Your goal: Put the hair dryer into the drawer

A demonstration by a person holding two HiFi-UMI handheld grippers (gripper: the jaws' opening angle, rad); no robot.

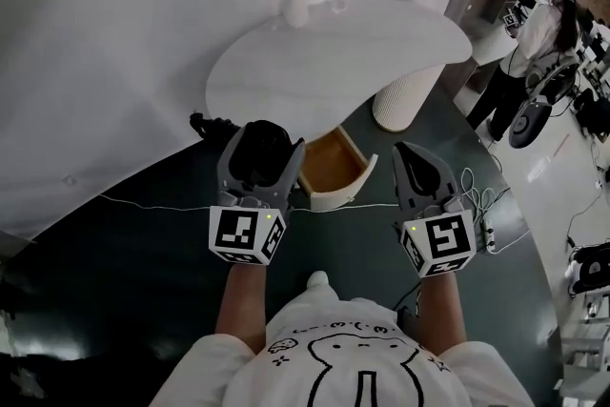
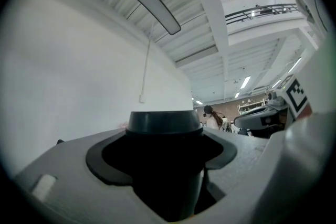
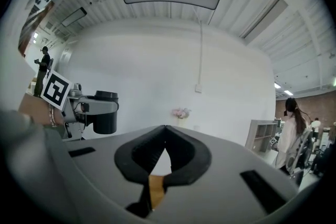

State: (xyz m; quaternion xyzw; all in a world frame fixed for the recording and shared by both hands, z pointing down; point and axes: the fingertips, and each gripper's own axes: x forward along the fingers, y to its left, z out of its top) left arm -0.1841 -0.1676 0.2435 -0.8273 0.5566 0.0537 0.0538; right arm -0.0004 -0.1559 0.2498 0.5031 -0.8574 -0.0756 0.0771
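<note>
Head view shows the step clearly: we are carrying the bulky black plastic hair dryer (image 1: 255, 159) toward the open drawer with the white curved front and the wooden inside (image 1: 348, 193). This drawer is pulled out from under the white rounded table (image 1: 334, 52). The hair dryer is not in the drawer yet. It hangs over the dark floor (image 1: 143, 243), just left of the drawer in this view, held in the left gripper (image 1: 264, 140).

In the left gripper view the jaws stand wide apart and press on the dryer's round black body, which fills the space between them. The right gripper (image 1: 410, 152) is on the other side of the drawer and does not touch it. In the right gripper view its jaws meet at the tips and hold nothing.

We judge that the next move calls for bringing the dryer over the wooden opening, lowering it inside, and only then parting the jaws. The drawer does not look much bigger than the dryer, so at a wrong angle it could rest on the rim.

The dryer looks matte and dark, with a wide barrel and a ring-like collar near its end. We cannot see its handle or cord.
</note>
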